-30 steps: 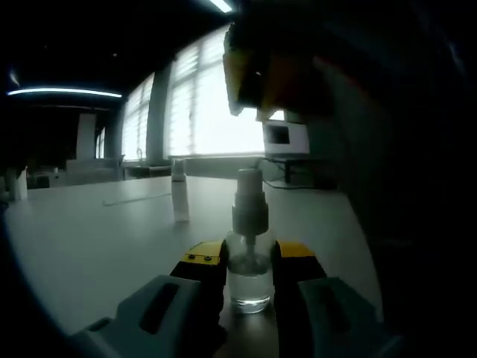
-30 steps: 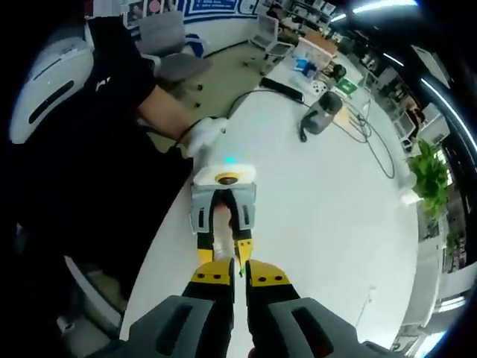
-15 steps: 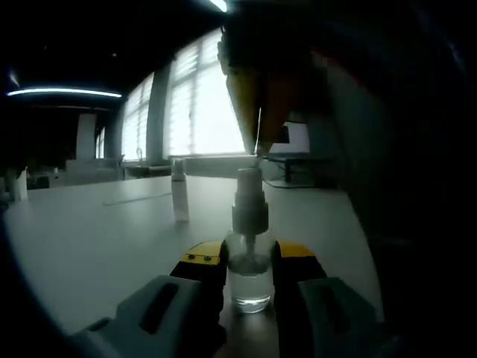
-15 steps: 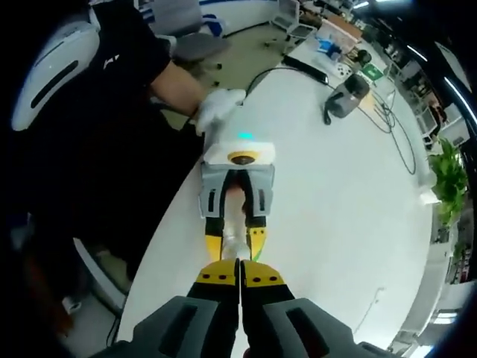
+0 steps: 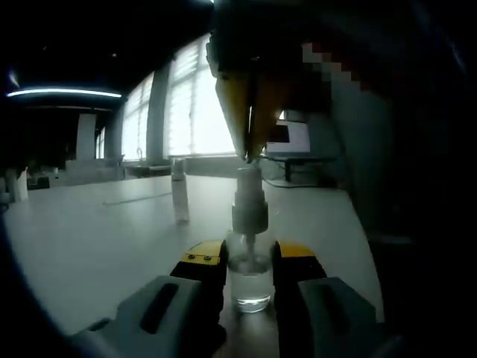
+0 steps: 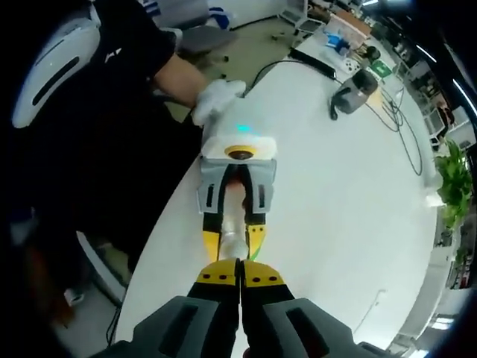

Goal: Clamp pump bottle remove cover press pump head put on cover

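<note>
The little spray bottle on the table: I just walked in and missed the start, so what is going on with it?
A person is working with a handheld tool in each hand. The left tool is clamped around a clear pump bottle standing upright on the white table. The right tool, its jaws together, points down onto the pump head from above, at or just touching its top. The cover stands apart on the table behind.

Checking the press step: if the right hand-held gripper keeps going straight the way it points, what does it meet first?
The pump head of the clear bottle; the right hand-held gripper, jaws shut, sits right above it. Whether they already touch is unclear.
</note>
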A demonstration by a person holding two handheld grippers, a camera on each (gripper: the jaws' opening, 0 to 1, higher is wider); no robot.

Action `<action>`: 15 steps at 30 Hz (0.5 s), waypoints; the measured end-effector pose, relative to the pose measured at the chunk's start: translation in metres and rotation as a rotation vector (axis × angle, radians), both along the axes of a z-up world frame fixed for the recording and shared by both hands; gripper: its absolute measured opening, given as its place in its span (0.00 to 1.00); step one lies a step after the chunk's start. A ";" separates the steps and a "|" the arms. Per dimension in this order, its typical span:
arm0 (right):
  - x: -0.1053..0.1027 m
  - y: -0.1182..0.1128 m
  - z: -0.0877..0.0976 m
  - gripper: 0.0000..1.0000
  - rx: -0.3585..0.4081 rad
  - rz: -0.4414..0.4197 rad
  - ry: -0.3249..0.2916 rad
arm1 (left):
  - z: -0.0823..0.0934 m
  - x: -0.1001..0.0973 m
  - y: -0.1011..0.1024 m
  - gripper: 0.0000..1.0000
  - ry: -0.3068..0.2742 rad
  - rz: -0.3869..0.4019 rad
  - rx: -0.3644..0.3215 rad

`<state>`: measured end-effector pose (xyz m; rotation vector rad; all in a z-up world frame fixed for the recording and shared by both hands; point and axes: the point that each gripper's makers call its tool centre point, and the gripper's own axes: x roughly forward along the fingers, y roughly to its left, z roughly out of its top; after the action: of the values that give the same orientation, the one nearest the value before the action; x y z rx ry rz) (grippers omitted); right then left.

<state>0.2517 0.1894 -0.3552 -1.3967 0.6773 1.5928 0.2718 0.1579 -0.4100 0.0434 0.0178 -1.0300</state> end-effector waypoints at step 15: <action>-0.002 -0.001 -0.003 0.00 -0.036 0.016 -0.030 | 0.000 0.000 0.000 0.15 0.000 0.001 0.004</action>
<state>0.2499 0.1883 -0.3585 -1.4525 0.6815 1.5759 0.2718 0.1578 -0.4104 0.0471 0.0195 -1.0293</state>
